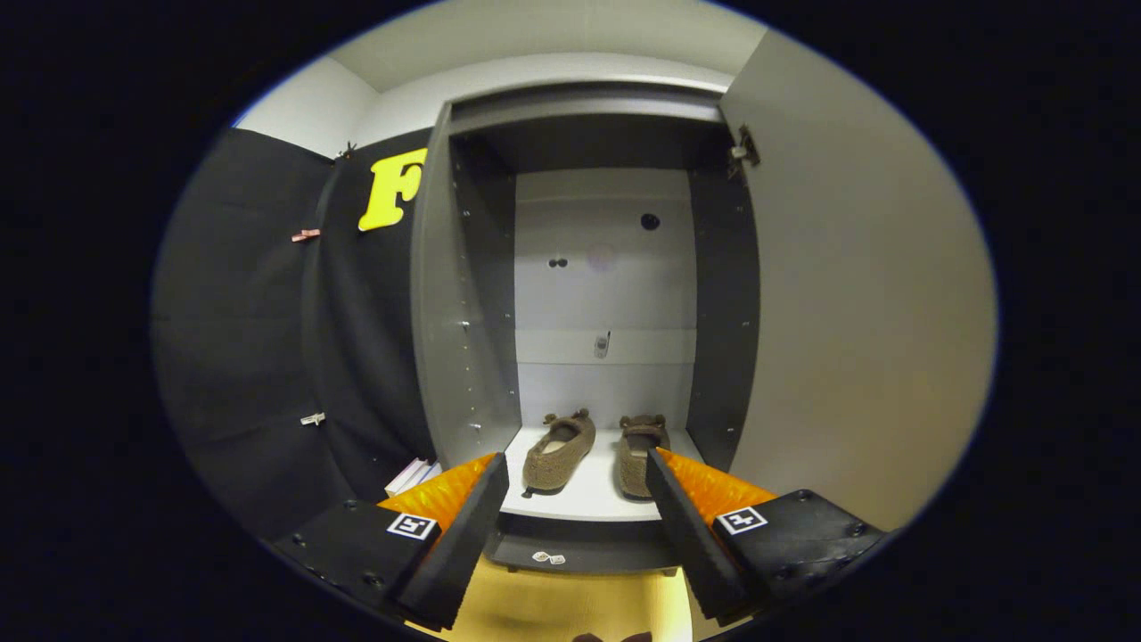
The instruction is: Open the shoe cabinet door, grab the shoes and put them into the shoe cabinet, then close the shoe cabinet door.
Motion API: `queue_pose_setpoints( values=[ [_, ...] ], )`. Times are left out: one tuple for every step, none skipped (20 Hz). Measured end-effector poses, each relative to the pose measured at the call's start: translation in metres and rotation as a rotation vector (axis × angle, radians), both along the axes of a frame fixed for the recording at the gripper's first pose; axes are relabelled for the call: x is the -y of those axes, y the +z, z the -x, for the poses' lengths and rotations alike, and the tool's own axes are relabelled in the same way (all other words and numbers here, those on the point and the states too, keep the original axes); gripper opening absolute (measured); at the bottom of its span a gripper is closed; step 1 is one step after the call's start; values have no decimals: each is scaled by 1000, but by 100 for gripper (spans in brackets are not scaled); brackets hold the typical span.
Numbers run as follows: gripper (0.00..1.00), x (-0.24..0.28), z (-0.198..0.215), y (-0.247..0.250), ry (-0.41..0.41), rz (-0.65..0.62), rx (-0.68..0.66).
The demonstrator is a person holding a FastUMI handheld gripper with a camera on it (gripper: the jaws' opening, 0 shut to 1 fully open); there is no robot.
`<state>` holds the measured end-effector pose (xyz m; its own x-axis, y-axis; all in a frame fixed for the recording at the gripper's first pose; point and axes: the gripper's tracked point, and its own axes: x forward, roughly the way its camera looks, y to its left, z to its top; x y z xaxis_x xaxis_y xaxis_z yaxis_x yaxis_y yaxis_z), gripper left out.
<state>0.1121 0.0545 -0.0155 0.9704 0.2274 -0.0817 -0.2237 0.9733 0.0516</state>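
The shoe cabinet [463,294] stands open straight ahead, its door [847,294] swung out to the right. Two brown fuzzy shoes rest side by side on its white bottom shelf [588,499]: the left shoe [557,452] angled a little, the right shoe [640,455] pointing straight in. My gripper [578,473] is open, with nothing between its fingers. It hovers just in front of the shelf edge, and the shoes lie just beyond the fingertips.
Black booth cloth [267,339] hangs left of the cabinet. A few white flat items [412,475] lie on the floor at the cabinet's left foot. Yellow floor [579,606] shows below the fingers. The open door blocks the right side.
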Motion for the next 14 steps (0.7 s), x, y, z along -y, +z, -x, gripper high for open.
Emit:
queue_pose_setpoints(
  values=[
    [98, 2, 16, 5, 4, -3, 6],
    [98, 3, 32, 10, 13, -8, 18],
    [98, 7, 46, 15, 10, -12, 24],
    [98, 11, 60, 19, 13, -19, 35],
    [98, 18, 73, 20, 5, -23, 32],
    [98, 24, 85, 19, -2, -24, 32],
    [98, 32, 96, 17, -16, -20, 26],
    [98, 41, 107, 15, -29, -21, 25],
    [98, 48, 118, 14, -39, -23, 24],
    [98, 56, 129, 12, -53, -26, 24],
    [98, 65, 140, 12, -64, -31, 24],
    [98, 75, 151, 11, -76, -38, 22],
    [98, 85, 162, 12, -84, -49, 19],
    [98, 98, 170, 11, -101, -57, 13]
  ],
)
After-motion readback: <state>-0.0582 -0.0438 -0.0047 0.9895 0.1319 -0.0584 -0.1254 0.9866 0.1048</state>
